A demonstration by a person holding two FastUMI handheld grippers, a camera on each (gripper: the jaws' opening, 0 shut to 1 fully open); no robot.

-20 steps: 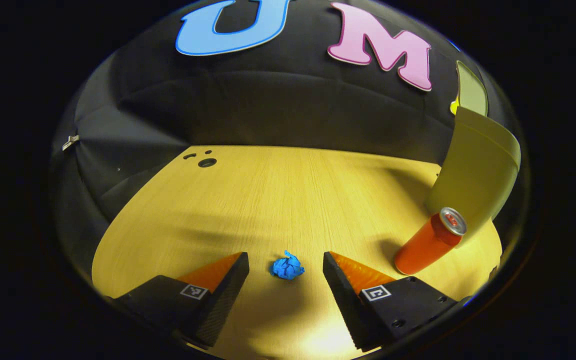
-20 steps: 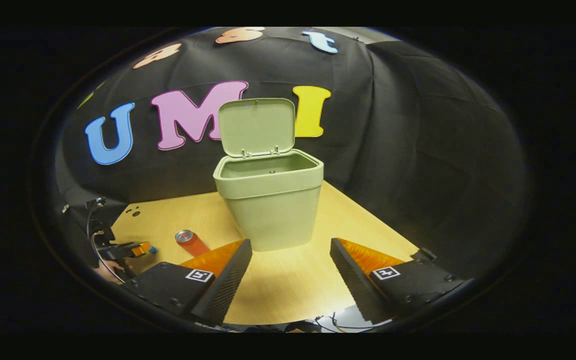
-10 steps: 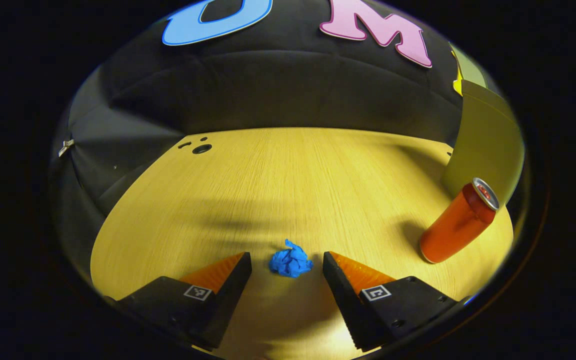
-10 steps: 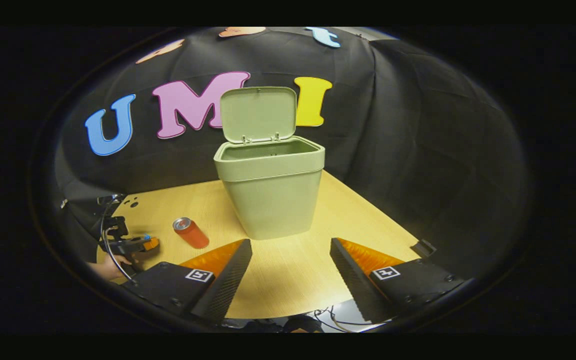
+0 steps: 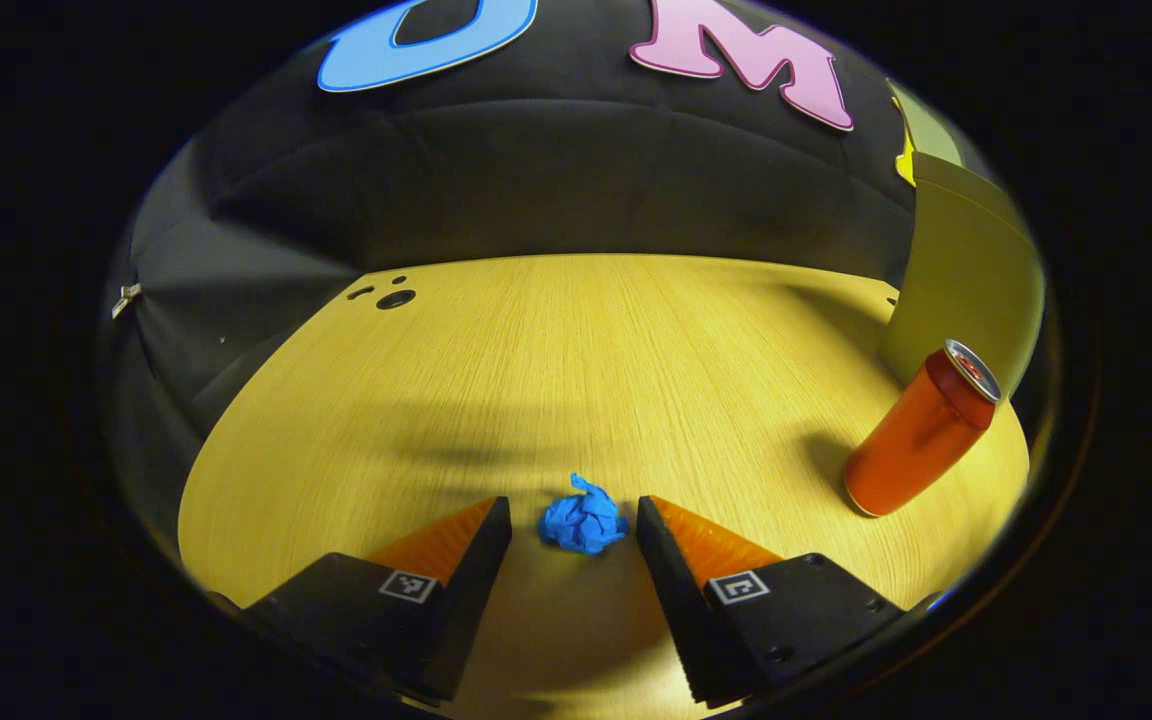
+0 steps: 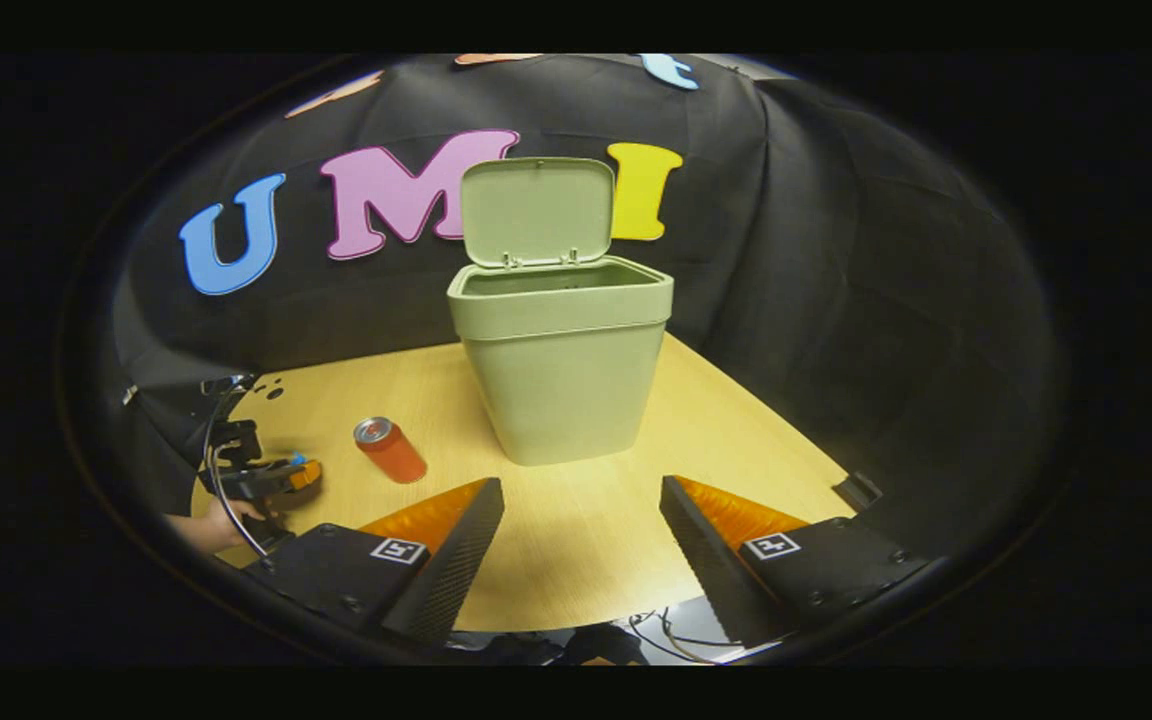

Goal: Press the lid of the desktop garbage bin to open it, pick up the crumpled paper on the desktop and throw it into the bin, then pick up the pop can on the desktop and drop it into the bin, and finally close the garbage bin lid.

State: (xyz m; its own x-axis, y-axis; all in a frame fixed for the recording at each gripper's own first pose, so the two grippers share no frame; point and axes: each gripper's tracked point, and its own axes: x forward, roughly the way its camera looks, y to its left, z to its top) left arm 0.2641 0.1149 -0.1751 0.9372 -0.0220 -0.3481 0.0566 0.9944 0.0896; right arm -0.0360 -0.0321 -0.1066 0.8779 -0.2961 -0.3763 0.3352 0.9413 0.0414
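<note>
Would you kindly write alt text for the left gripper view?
The open left gripper straddles a crumpled blue paper on a wooden desktop, fingers not yet touching it. An upright orange pop can stands beside the green bin.

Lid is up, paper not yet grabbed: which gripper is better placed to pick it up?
Left. The left gripper has its open fingers on either side of the crumpled paper on the desktop. The right gripper is open, facing the bin.

Blue crumpled paper (image 5: 583, 522) on desktop, upright orange pop can (image 5: 919, 428) beside green bin (image 6: 562, 362) (lid (image 6: 537, 211) up)
</note>
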